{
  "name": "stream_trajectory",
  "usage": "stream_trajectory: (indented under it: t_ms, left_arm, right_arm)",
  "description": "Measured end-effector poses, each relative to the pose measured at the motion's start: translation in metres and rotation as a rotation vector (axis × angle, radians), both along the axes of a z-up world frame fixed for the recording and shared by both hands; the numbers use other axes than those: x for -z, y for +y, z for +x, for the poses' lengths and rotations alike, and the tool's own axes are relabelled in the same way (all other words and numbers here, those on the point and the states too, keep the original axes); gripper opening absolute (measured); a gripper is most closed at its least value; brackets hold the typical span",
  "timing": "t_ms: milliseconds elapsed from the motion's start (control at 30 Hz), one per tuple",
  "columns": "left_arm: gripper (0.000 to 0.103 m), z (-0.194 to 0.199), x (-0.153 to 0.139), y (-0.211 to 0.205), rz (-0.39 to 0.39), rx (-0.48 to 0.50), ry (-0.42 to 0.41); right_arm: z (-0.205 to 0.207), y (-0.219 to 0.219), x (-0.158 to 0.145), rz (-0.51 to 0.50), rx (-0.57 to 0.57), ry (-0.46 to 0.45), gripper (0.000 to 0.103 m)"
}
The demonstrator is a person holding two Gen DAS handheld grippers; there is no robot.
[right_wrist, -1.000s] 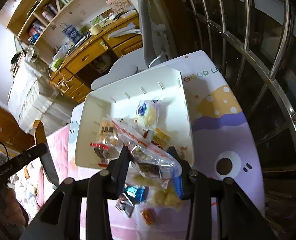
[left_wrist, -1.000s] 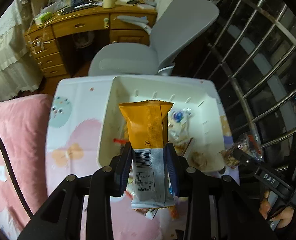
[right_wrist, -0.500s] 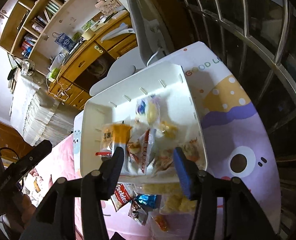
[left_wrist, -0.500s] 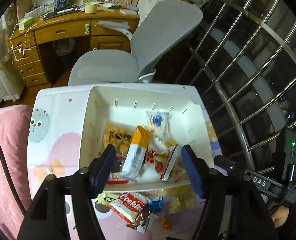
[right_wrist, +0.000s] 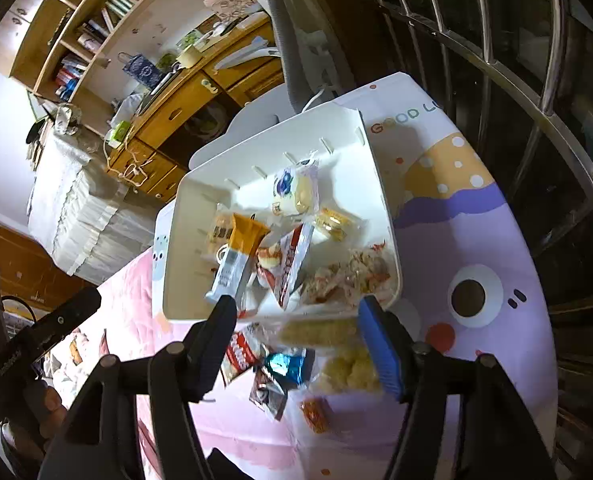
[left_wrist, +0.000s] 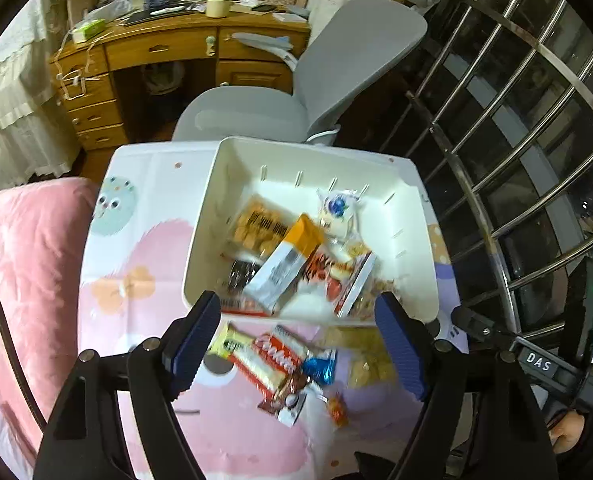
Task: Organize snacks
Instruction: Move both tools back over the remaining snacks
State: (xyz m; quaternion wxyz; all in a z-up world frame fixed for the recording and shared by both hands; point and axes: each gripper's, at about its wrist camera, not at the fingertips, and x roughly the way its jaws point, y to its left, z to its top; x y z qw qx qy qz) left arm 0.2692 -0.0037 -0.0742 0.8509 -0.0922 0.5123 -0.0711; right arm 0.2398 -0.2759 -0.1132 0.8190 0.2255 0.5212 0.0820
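Both claws just opened, empty: left gripper [left_wrist: 298, 338], right gripper [right_wrist: 292, 338]. Orange-and-white packet [left_wrist: 286, 266] dropped in white plastic bin [left_wrist: 200, 240]. Next, likely: red cookie wrapper [left_wrist: 274, 356] on table.

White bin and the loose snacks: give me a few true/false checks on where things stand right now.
1. The orange-and-white packet lies inside the white bin. True.
2. The left gripper is shut on a packet. False: its jaws have just been opening, nothing between the pads.
3. The red cookie pack is in the bin. False: it lies on the mat in front.
4. The right gripper is open. True.
5. The blue foil sweet lies outside the bin. True.
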Motion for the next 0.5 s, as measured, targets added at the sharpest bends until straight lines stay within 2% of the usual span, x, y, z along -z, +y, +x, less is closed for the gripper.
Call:
stream_trajectory:
  t_ms: [333, 500]
  left_arm:
    - [0.083, -0.068, 0.009, -0.009, -0.012, -0.098, 0.047]
    - [0.083, -0.099, 0.017, -0.022, -0.015, -0.129, 0.06]
  right_arm:
    - [-0.031, -0.005, -0.011, -0.024, -0.13, -0.049, 0.074]
    - [-0.041, -0.009, -0.01, -0.026, -0.191, -0.052, 0.075]
